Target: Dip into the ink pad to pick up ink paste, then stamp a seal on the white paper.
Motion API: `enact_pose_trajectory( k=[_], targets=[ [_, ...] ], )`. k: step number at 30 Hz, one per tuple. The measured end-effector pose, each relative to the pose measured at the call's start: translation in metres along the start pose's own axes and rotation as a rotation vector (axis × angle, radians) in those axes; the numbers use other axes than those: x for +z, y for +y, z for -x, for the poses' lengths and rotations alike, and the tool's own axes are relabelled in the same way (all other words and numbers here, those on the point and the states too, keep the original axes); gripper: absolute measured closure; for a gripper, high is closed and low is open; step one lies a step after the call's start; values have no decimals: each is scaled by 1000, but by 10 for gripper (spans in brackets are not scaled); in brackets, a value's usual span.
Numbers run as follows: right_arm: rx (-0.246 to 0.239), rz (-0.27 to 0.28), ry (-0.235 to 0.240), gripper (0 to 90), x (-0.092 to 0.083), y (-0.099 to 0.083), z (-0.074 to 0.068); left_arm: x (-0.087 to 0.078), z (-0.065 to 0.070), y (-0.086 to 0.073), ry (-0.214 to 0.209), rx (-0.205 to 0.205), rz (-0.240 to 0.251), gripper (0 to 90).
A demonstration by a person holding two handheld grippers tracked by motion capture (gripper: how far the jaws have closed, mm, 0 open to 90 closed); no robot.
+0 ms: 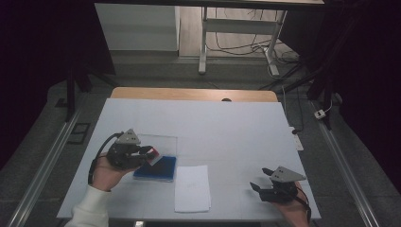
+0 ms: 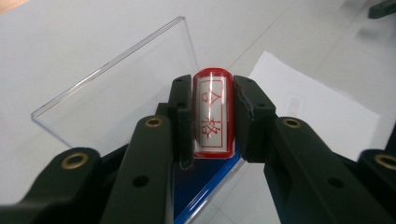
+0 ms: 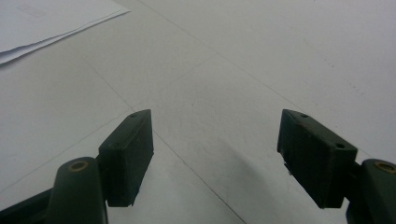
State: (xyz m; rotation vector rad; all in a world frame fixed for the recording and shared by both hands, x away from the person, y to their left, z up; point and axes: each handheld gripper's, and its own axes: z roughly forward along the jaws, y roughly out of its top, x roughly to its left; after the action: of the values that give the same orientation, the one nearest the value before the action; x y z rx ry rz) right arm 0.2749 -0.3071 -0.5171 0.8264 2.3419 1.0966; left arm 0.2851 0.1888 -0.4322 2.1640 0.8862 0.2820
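High view shows my left gripper [image 1: 150,153] raised a little over the near left part of the white worktop [image 1: 227,127], with its jaws clamped on a small red stamp [image 1: 153,155]. Along my left gripper's own view, the stamp [image 2: 213,114] sits squarely between the two black pads, pressed from both sides, its white face with red characters turned toward the camera. Just below it lies the blue ink pad case [image 1: 156,169], whose clear lid [image 1: 158,142] stands open on the far side; in the left gripper view, the lid [image 2: 116,98] rises behind the stamp and the blue case [image 2: 205,186] shows under the jaws. A white sheet of paper [image 1: 192,188] lies just beside the case. My right gripper [image 1: 260,178] rests low at the near right of the worktop, well apart from the rest, its jaws standing apart with nothing between them and only bare worktop [image 3: 224,70] ahead.
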Motion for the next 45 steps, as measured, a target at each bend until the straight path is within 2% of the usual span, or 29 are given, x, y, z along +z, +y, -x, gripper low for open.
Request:
enact_pose_trajectory(
  k=[15, 26, 45],
  targets=[
    [-3, -5, -9, 268, -2, -1, 2, 8, 17, 8, -56, 50, 5, 702],
    [-5, -5, -9, 268, -2, -1, 2, 15, 25, 12, -75, 68, 0, 702],
    [-9, -7, -6, 269, -1, -1, 1, 42, 51, 19, -143, 130, -58, 702]
  ],
)
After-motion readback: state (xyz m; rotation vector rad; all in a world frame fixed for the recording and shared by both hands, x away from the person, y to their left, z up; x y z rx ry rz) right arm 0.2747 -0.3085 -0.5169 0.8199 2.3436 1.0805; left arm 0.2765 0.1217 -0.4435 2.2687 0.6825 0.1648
